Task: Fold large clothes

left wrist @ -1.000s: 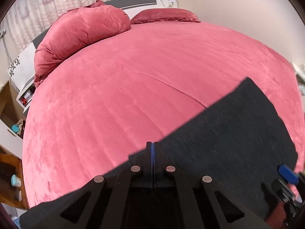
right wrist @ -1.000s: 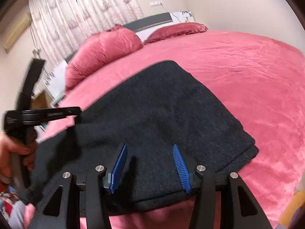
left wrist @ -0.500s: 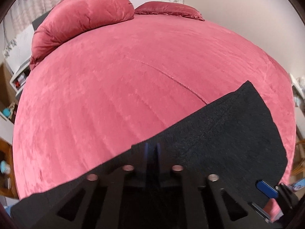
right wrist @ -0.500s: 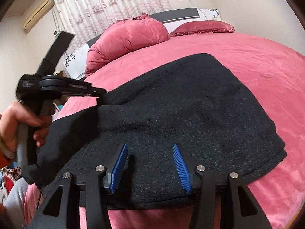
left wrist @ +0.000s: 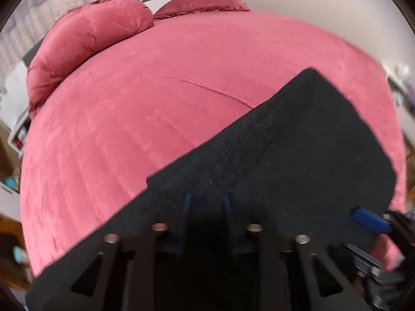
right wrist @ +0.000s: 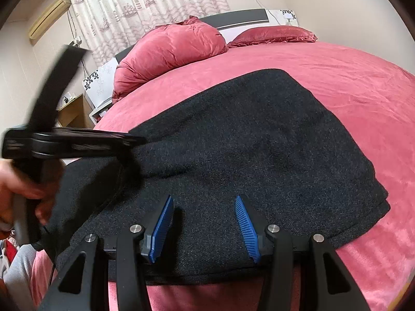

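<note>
Folded dark garment (right wrist: 246,155) on pink bed (right wrist: 350,83)

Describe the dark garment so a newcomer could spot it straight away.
A pink bed fills the room, pillows at its head. Near its foot edge lies the garment, folded flat. It is the only charcoal, coarse-woven thing on the smooth pink cover.

Black tongs (right wrist: 205,226) with ribbed blue pads (right wrist: 161,229); silver screws; grey sleeve (right wrist: 15,272)
</note>
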`<state>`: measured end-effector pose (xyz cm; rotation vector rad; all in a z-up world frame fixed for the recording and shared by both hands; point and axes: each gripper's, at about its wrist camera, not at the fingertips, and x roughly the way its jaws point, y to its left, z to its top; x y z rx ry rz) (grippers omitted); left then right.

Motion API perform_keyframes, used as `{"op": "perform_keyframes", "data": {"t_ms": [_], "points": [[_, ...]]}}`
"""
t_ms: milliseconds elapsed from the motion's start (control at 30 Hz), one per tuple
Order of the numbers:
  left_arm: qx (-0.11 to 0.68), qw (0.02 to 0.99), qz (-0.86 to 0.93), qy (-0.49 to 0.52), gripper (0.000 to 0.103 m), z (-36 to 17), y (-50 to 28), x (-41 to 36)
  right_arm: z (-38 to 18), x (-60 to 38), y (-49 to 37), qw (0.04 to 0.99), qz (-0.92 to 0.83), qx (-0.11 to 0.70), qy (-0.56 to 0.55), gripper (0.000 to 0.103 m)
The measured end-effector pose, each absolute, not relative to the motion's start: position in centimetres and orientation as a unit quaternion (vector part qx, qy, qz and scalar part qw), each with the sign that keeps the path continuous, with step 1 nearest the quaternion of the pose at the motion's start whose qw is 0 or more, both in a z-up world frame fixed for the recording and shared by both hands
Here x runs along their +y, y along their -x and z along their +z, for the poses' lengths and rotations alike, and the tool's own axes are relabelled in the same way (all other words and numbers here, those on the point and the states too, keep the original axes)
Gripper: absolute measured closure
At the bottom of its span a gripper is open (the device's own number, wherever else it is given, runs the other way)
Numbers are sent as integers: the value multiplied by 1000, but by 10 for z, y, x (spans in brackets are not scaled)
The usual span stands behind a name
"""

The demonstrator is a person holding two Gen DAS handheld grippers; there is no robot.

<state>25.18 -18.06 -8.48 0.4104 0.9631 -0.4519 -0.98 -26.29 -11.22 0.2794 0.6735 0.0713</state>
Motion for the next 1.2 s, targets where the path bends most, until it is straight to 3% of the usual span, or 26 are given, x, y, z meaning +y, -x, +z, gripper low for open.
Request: {"op": "perform_keyframes", "data": {"t_ms": [333,467,567,667,800,1000,1200], "points": [[426,868,-203,-156,101,-48,-291,-175,-107,-253,13,936,75,311,-149,52],[414,863,-199,-209,100,-66,-293,-185,-116,-208,7,923,136,352,-72,51],[421,869,-193,-173,89,-64,-296,-172,-121,-172,14,934,109,339,25,51],[425,881,-170,-118,55,-59,-285,-147,-120,-178,16,932,116,344,5,51],[405,892,-196,-51,50,-48,-239,-120,-118,-188,18,924,121,361,-34,50],[423,860,-209,-193,47,-98,-186,-142,-104,-194,26,913,148,371,-79,49],[441,869,-182,-128,37,-118,-179,-102,-85,-286,42,914,22,348,-207,48]]}}
